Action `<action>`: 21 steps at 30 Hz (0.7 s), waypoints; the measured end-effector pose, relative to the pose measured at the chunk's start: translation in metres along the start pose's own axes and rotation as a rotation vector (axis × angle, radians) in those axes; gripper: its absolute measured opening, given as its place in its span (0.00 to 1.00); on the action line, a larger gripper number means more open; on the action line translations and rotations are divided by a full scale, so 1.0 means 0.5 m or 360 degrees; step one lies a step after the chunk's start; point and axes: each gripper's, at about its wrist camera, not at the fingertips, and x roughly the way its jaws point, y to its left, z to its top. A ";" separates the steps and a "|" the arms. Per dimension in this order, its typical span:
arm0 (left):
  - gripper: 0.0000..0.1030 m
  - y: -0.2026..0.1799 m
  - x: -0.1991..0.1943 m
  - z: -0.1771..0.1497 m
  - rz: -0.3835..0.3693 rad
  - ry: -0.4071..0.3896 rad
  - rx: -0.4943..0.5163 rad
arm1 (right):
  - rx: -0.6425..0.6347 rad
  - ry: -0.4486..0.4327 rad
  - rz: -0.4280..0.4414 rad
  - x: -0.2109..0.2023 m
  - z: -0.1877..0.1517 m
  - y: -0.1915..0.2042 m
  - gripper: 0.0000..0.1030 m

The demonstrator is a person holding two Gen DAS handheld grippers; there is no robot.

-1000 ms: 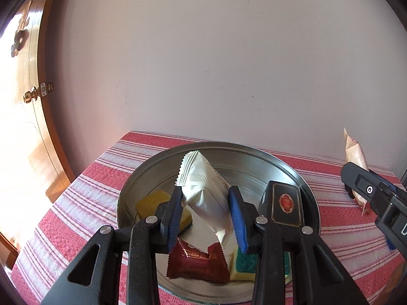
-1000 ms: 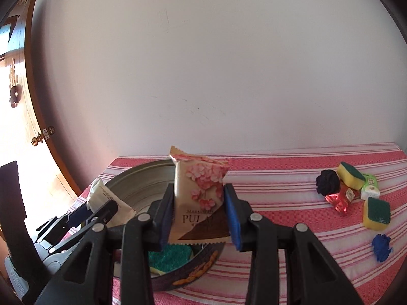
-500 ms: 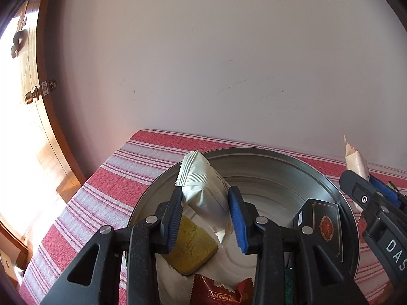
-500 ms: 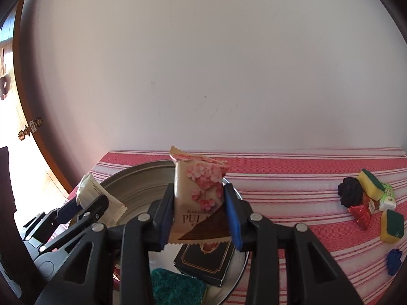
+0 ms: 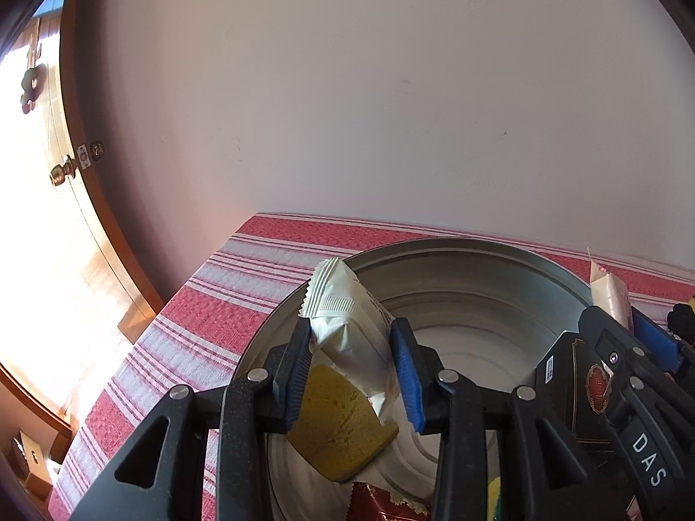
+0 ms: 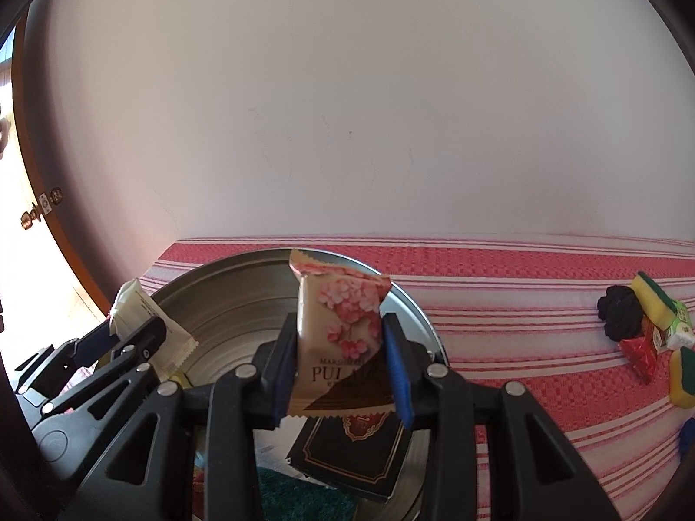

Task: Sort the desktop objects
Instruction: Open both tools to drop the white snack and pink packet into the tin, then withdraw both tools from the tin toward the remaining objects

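My left gripper (image 5: 354, 362) is shut on a white snack packet (image 5: 347, 325) and holds it above the round metal tray (image 5: 456, 269). My right gripper (image 6: 341, 360) is shut on a beige packet with pink flowers (image 6: 339, 330), held above the same tray (image 6: 234, 299). In the tray lie a yellow sponge (image 5: 339, 430), a dark box with a red emblem (image 5: 582, 386) and a red packet (image 5: 382, 506). The left gripper with its white packet (image 6: 143, 321) also shows at the left of the right wrist view.
On the red striped tablecloth (image 6: 521, 304) at the right lie a black scrunchie (image 6: 619, 319), yellow-green sponges (image 6: 651, 304), a red packet (image 6: 638, 349) and a blue item (image 6: 688, 434). A wall stands behind the table. A wooden door (image 5: 65, 217) is at the left.
Both grippers have moved forward over the tray with their packets still held. The tray and its contents now sit lower and closer in both views.
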 end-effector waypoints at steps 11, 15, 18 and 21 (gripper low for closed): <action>0.88 0.020 -0.021 -0.001 0.0037 -0.0117 -0.0090 | 0.0090 -0.0304 0.0018 -0.061 -0.039 -0.033 0.80; 0.88 0.014 -0.029 -0.006 0.0085 -0.0157 -0.0047 | 0.0020 -0.0415 -0.0084 -0.086 -0.059 -0.018 0.84; 0.88 0.020 -0.025 -0.007 0.0086 -0.0180 -0.0050 | 0.0030 -0.0427 -0.0095 -0.093 -0.072 -0.022 0.85; 0.88 0.022 -0.028 -0.008 0.0089 -0.0200 -0.0067 | 0.0009 -0.0406 -0.0107 -0.091 -0.075 -0.020 0.85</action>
